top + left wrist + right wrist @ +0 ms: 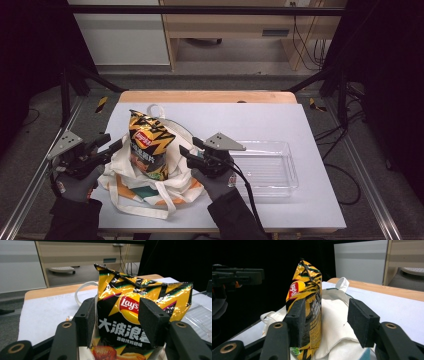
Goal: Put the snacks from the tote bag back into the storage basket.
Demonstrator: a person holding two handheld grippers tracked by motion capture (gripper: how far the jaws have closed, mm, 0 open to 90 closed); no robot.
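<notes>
A: Where is the chip bag [148,145] sitting?

B: It is standing upright in the mouth of the white tote bag [150,192], left of the clear plastic tray [270,167] on the grey table [310,200].

A: And the tools?

B: The left gripper [116,145] is gaping beside the packet. The right gripper [186,150] is also standing spread, gripping nothing.

Yellow-black chip bag [147,145] upright in white tote bag [145,187], beside clear tray [267,167].
</notes>
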